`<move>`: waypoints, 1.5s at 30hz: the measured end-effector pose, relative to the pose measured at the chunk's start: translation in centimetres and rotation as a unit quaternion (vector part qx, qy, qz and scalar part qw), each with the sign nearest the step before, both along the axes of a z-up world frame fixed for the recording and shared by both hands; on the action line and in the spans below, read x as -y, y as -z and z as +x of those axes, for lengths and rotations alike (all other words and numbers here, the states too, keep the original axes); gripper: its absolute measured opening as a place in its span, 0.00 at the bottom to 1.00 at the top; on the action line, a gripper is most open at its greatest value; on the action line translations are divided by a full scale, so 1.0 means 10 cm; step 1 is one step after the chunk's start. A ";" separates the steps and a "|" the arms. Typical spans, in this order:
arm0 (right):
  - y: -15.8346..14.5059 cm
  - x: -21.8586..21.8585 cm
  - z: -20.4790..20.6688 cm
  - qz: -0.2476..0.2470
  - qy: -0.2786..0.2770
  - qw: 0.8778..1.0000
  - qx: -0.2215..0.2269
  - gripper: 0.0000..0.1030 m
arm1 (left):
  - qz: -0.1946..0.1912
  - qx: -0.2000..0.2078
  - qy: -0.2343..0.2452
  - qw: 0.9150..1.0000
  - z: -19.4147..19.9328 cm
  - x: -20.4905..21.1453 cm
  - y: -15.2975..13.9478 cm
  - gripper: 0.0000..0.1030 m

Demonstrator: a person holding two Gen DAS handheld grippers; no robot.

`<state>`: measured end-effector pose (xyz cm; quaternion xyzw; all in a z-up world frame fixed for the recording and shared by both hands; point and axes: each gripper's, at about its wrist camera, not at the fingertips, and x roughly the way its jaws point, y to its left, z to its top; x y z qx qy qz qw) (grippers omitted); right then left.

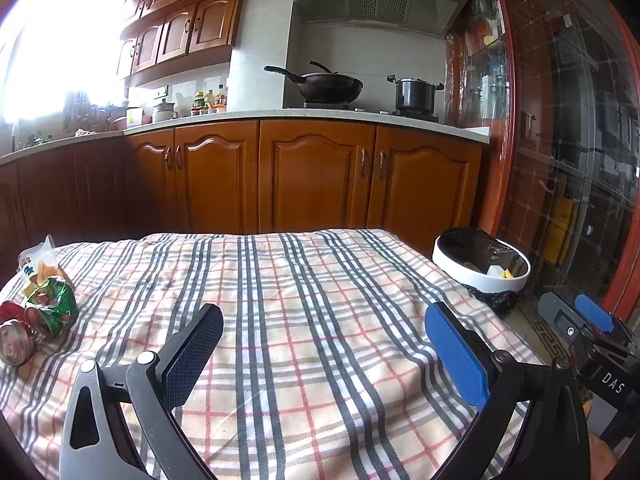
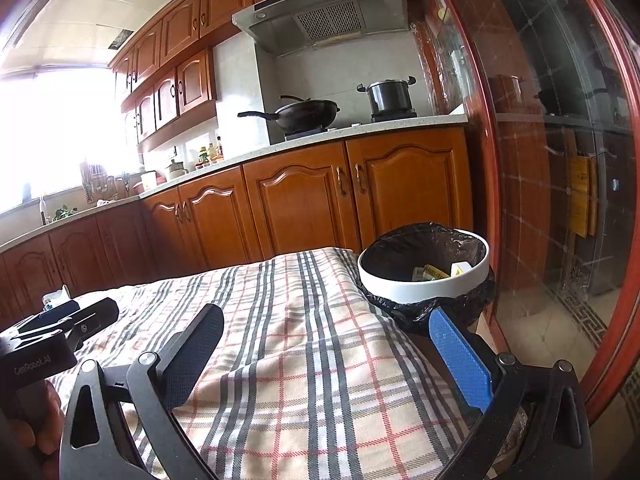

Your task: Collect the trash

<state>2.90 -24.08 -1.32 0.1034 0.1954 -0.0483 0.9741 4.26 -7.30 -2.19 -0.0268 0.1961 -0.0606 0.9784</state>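
Observation:
Trash lies at the table's left edge: a crumpled green and red wrapper, a red can on its side, and a clear snack bag behind them. My left gripper hovers open over the checked tablecloth, empty, well right of that trash. My right gripper is open and empty too, above the table's right edge. A white bin with a black liner stands just beyond the table's right corner, holding some scraps; the same bin shows in the left wrist view. The right gripper appears at the right there.
Wooden kitchen cabinets run behind the table, with a wok and a pot on the stove. A red-framed glass door stands to the right. A hand holds the left gripper's body.

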 end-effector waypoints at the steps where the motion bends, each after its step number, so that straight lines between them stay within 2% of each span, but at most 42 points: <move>1: 0.00 0.00 0.00 0.001 0.000 1.000 0.000 1.00 | 0.002 0.001 0.000 1.000 0.00 0.00 0.01 0.99; 45: 0.04 0.02 0.00 0.014 -0.007 1.000 0.000 1.00 | 0.016 0.008 0.013 1.000 0.01 -0.06 0.05 0.99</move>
